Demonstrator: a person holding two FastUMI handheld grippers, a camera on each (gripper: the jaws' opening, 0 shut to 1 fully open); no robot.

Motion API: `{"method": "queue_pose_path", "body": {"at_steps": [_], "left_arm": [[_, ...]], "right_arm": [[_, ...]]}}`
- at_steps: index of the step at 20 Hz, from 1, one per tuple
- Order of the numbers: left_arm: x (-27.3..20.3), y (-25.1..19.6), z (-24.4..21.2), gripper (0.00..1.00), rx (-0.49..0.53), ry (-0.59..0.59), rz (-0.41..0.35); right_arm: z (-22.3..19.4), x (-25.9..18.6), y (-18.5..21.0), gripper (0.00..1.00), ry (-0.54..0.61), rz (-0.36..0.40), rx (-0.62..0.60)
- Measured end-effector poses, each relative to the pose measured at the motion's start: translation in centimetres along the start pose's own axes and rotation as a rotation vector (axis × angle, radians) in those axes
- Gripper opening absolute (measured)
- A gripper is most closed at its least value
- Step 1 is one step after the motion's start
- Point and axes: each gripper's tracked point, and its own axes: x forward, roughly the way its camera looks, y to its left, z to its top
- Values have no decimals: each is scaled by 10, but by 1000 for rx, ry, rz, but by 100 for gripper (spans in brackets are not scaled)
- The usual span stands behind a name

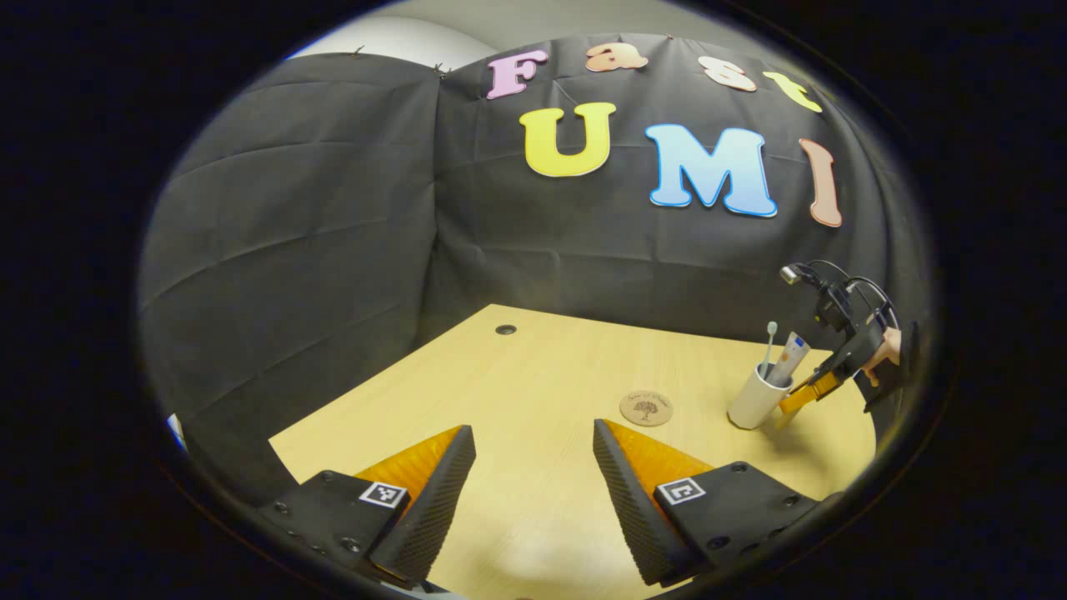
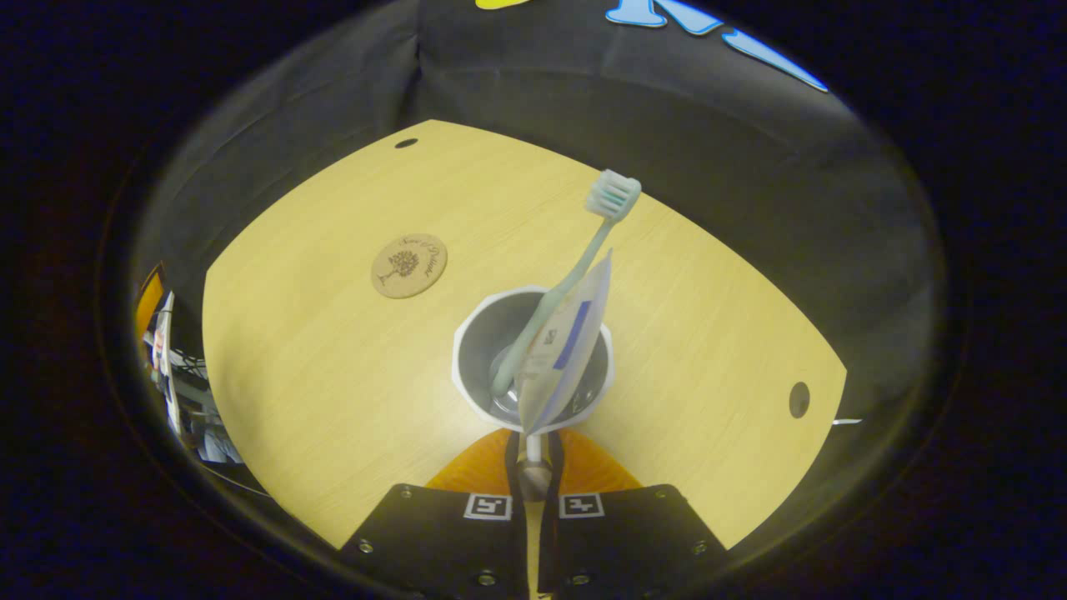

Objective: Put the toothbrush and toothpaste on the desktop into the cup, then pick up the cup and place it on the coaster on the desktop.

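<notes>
Left gripper (image 1: 533,483) first: I hold it low over the near part of the desktop (image 1: 517,375) with its jaws spread wide and nothing between them, parked out of the way because, as I judge it, the loading of the cup is work for my other hand. Moving rightward in the left gripper view, the coaster (image 1: 646,408) lies flat and bare on the wood, and just beside it, a little farther right, stands the cup (image 1: 757,400), upright and not yet on the coaster. The toothbrush (image 1: 768,343) leans in the cup with its bristles up, and the toothpaste (image 1: 790,360) stands beside it, also inside. At the far right, my right gripper (image 1: 802,398) reaches in at the cup from the outer side. In the right gripper view the reason for that pose is plainer: the fingers are drawn nearly together on the near end of the toothpaste (image 2: 560,350), a thin pinch, so I can lower the tube down past the rim of the cup (image 2: 467,333) without tipping it. The toothbrush (image 2: 567,275) rests against the far wall, which leaves room for the tube. I reckon the filling is nearly done; what remains is to let go, take the cup itself, and carry it the short way left to the coaster (image 2: 408,265).
</notes>
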Motion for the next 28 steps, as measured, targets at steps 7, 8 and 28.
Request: {"method": "queue_pose_path", "body": {"at_steps": [7, 8, 28], "left_arm": [[0, 20, 0, 92, -17, -4, 11], [0, 26, 1, 93, -18, -4, 16], [7, 124, 6, 93, -54, -6, 94]], "right_arm": [[44, -3, 45, 6, -62, 38, -16], [49, -1, 53, 6, -62, 44, -28], [117, 47, 127, 6, -13, 31, -95]]}}
